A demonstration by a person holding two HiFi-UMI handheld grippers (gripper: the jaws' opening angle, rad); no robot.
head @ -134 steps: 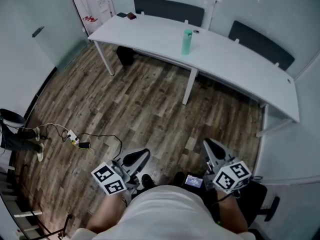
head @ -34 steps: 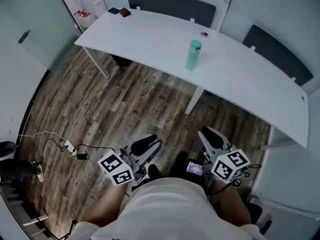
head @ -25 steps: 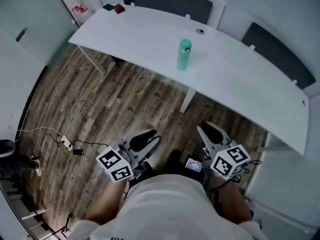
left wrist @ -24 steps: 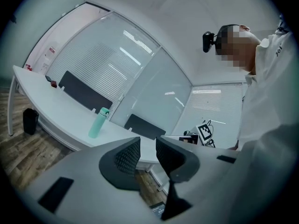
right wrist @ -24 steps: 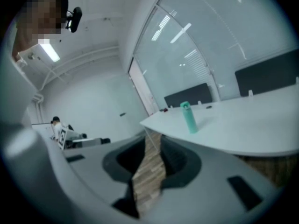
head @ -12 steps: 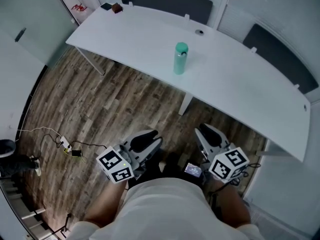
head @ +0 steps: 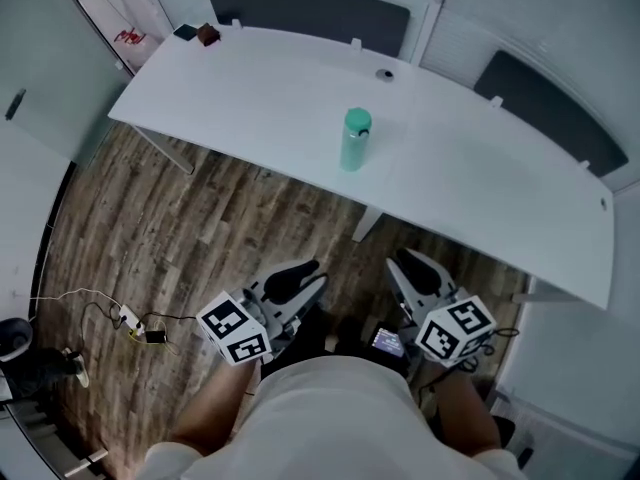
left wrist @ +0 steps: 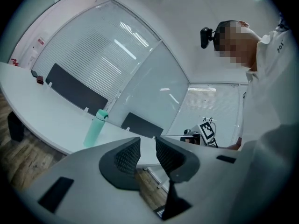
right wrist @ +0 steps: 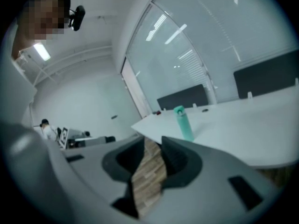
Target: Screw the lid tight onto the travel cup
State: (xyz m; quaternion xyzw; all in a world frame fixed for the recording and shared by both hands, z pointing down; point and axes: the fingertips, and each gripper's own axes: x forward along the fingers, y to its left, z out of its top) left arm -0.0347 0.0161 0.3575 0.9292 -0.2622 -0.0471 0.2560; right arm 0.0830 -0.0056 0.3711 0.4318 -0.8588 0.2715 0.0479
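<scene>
Travel cup [head: 354, 142], one only and mint green, stands upright on the single long white desk [head: 250, 88], near its front edge and about midway along, with its lid [head: 357, 120] sitting on top; how tightly the lid is screwed cannot be told. Two grippers hang low over the wood-plank floor [head: 200, 228], well short of the desk, each carrying one marker cube. The left gripper [head: 305, 276] has its two fingers [left wrist: 128, 155] a narrow gap apart with nothing between them. The right gripper [head: 405, 265] also holds nothing: its two fingers [right wrist: 177, 157] have just been easing apart, and only floor shows through the slit. Two dark panels [head: 310, 13] stand along the desk's far side, two small objects [head: 207, 35] lie at its far left corner, and one round grommet [head: 385, 74] sits behind the cup.
</scene>
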